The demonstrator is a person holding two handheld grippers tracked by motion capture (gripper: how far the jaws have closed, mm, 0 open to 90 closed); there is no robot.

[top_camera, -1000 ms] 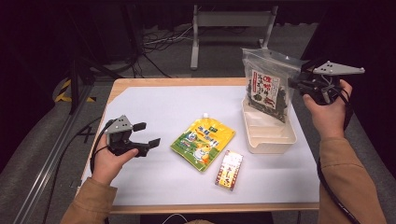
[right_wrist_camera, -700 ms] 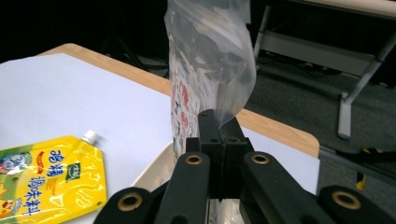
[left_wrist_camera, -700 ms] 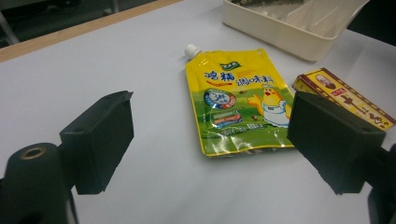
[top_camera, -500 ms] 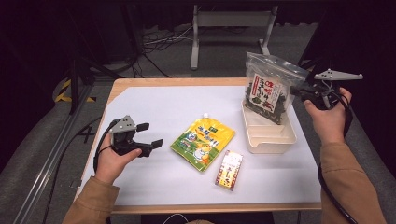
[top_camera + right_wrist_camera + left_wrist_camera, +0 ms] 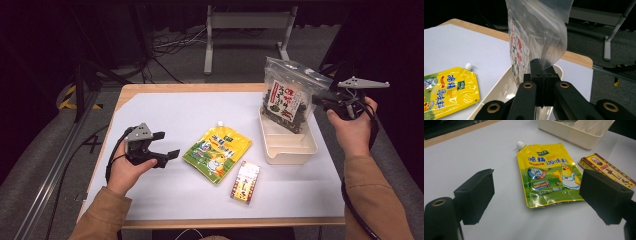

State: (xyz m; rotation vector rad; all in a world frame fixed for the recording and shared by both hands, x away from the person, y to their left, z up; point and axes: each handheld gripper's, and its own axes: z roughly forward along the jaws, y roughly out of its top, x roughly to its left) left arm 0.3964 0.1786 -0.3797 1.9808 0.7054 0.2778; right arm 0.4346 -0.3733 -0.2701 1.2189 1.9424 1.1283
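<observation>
So the bit that matters here is bag over tray; the right gripper [image 5: 324,100] sits at the upper right of the high view, jaws pinched tight on the edge of the clear bag [image 5: 290,95], and the bag hangs off to the left of it, right above the far end of the cream tray [image 5: 300,150]; its bottom edge looks to be in or just touching the tray, hard to call from that angle. In the right gripper view the bag [image 5: 534,37] stands straight up out of the closed jaws in the middle of the frame, long axis close to vertical, tray rim [image 5: 499,87] just below and left; so my guess is the next move is basically straight down and let go, no sideways travel needed.

Left gripper [image 5: 162,145] is at the lower left of the high view, jaws wide apart, holding nothing; the yellow pouch [image 5: 549,175] lies flat dead ahead of it in the left gripper view, spout toward the top of the frame, long axis running away from the jaws; the little box [image 5: 609,171] is off at the right, near the pouch. That hand is clearly the nearer one for the pouch; the right one is busy anyway.
</observation>
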